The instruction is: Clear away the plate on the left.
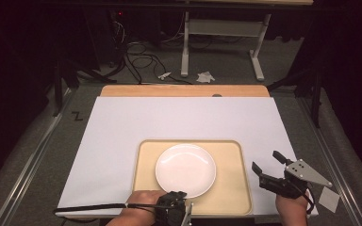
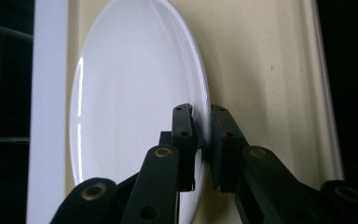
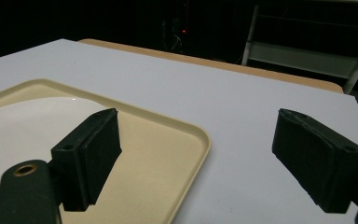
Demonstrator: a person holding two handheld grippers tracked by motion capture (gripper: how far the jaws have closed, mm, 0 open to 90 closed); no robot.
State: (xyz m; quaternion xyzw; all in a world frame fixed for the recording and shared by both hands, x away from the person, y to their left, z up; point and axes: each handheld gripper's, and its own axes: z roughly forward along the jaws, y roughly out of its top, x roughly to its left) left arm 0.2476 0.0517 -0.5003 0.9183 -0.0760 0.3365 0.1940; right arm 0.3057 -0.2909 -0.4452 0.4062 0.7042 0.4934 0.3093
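your left gripper [image 2: 201,140] is clamped on the near rim of the white plate [image 1: 185,169], one jaw over the top face and the other under the edge, and the plate sits in the middle of the beige tray [image 1: 146,188] on the white mat [image 1: 122,127]. from the left gripper view the bite looks shallow: the pads hold only the thin lip of the plate [image 2: 135,93], so if you lift from here the far side will likely sag and the glazed rim could slide out between the jaws. a quick tilt or a jerk upward would be the cause, as would any easing of your squeeze (the surface looks smooth and glossy, so it offers little friction). the plate could then drop back on the tray [image 2: 270,70] and chip, or skate against its raised wall. your right gripper [image 1: 269,165] hangs with its jaws spread wide and nothing between them, just beside the tray's right edge and above the mat; in the right gripper view its left jaw sits over the tray [image 3: 186,140] corner, with the plate [image 3: 23,135] beyond. if you swing it in to help, watch that it doesn't knock the tray wall or push the plate sideways while the left hand is loaded. keep the lift low and level.
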